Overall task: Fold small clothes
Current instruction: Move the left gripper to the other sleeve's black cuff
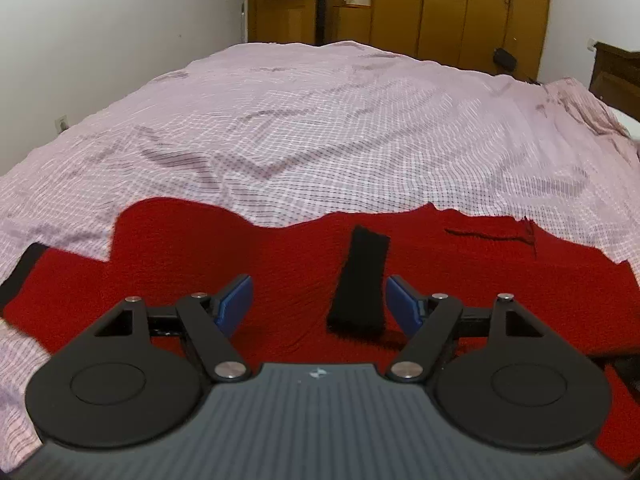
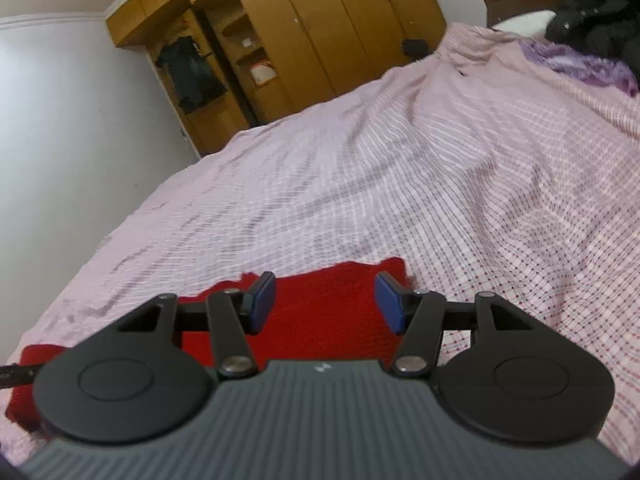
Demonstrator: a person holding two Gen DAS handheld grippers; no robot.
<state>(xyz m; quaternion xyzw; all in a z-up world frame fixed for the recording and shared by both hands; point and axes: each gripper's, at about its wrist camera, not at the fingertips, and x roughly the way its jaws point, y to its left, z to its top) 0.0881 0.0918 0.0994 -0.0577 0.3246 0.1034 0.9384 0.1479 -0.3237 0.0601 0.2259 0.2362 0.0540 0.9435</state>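
Observation:
A red knit garment (image 1: 280,264) lies spread flat on the bed, with a black cuff (image 1: 20,276) at its left edge and a black strip (image 1: 362,284) lying on its middle. My left gripper (image 1: 320,300) is open and empty, low over the garment, with the black strip just inside its right finger. In the right wrist view, a corner of the red garment (image 2: 332,312) lies under my right gripper (image 2: 326,304), which is open and empty just above it.
The bed is covered by a pink checked sheet (image 1: 320,128), wrinkled. A wooden wardrobe (image 1: 440,4) stands beyond the bed. Purple cloth (image 2: 580,64) and dark clothing (image 2: 600,12) lie at the far right of the bed. A white wall (image 1: 100,40) is at left.

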